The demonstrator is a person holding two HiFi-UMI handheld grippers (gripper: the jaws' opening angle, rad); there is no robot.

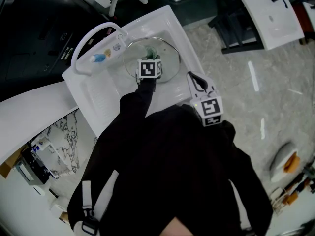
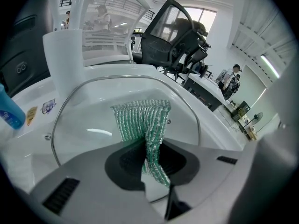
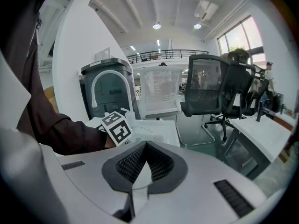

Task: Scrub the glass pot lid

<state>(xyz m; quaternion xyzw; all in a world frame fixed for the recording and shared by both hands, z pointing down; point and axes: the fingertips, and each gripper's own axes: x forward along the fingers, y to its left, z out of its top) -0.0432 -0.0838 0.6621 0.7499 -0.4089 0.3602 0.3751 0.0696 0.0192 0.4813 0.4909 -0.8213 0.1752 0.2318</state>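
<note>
The glass pot lid (image 1: 167, 50) lies in the white sink (image 1: 165, 16), its metal rim showing as an arc in the left gripper view. My left gripper (image 1: 149, 60) is over the lid, shut on a green scrub cloth (image 2: 142, 118) that spreads flat against the glass of the lid (image 2: 88, 120). The cloth (image 1: 150, 52) shows just beyond the marker cube. My right gripper (image 1: 191, 76) hangs at the sink's right edge, apart from the lid. In the right gripper view, my right gripper (image 3: 145, 146) has its jaws shut with nothing in them, and the lid (image 3: 145, 133) lies ahead of them.
A white arched faucet (image 1: 93, 36) stands at the sink's left side, with a blue bottle (image 1: 98, 58) beside it, also seen in the left gripper view (image 2: 9, 113). A black office chair (image 3: 219, 90) stands beyond the sink. Another white basin (image 1: 273, 16) sits at upper right.
</note>
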